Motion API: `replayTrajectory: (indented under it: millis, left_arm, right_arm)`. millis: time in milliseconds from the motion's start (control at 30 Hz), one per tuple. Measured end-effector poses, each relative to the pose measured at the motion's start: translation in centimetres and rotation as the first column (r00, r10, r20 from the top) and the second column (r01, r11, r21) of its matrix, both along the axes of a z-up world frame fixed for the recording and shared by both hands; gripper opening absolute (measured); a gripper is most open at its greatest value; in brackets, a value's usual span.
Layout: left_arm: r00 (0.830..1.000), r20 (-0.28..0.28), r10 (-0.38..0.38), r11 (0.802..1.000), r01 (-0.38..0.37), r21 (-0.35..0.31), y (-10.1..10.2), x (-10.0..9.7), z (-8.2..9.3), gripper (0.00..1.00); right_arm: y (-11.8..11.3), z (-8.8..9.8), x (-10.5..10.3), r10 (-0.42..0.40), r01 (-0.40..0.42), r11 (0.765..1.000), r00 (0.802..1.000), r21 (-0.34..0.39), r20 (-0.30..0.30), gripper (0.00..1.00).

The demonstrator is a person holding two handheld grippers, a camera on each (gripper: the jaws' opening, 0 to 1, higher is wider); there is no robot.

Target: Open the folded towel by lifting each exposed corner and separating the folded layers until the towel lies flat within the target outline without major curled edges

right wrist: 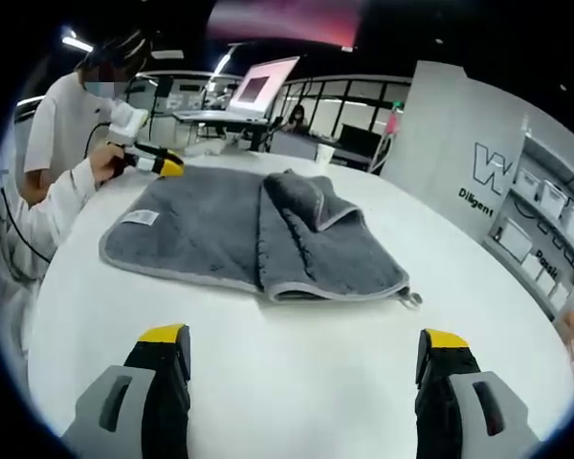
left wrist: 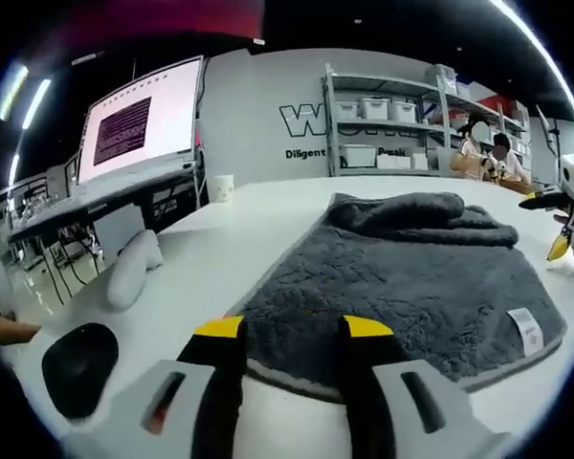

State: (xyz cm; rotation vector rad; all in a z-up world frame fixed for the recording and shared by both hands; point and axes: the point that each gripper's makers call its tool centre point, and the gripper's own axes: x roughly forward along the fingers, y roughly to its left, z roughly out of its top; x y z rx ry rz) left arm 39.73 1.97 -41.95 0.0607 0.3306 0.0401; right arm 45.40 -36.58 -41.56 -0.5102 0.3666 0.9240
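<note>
On white table (right wrist: 268,373), grey towel (right wrist: 239,229) part-folded, cup (left wrist: 221,187) nearby; both grippers' jaws spread.

Lab, storage shelving (left wrist: 392,120) (binned), projection screen (left wrist: 139,120)

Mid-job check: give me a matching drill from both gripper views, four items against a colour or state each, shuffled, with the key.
Items:
1. towel
2. paper cup
3. right gripper
4. left gripper

States:
A. white, standing upright on the table beyond the cloth
B. jaws spread wide, holding nothing
C. grey, partly unfolded with one bunched layer on top
D. jaws fairly close together, hovering at the cloth's near edge

Pairs: 1-C, 2-A, 3-B, 4-D
</note>
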Motion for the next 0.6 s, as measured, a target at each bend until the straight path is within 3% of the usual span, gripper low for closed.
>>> replayTrajectory:
  millis: [100, 267, 400, 600]
  left_arm:
    - [0.992, 0.044, -0.121, 0.990, 0.124, -0.071, -4.0, -0.3, 1.2, 0.40]
    - [0.971, 0.018, -0.238, 0.971, 0.238, 0.002, -8.2, -1.1, 1.6, 0.40]
    - [0.935, -0.028, -0.353, 0.935, 0.353, 0.020, -12.5, -2.3, 1.0, 0.44]
    - [0.889, -0.049, -0.455, 0.890, 0.456, 0.005, -16.6, -3.6, 0.6, 0.48]
  right_arm:
    - [0.0, 0.0, -0.1, 0.000, 0.000, 1.000, 1.000, -0.004, 0.001, 0.98]
    - [0.0, -0.1, -0.2, 0.001, -0.001, 1.000, 1.000, -0.009, 0.003, 0.98]
    - [0.0, -0.1, -0.3, -0.001, 0.001, 1.000, 1.000, -0.008, 0.005, 0.98]
    - [0.1, -0.1, -0.4, 0.002, -0.002, 1.000, 1.000, -0.012, 0.004, 0.98]
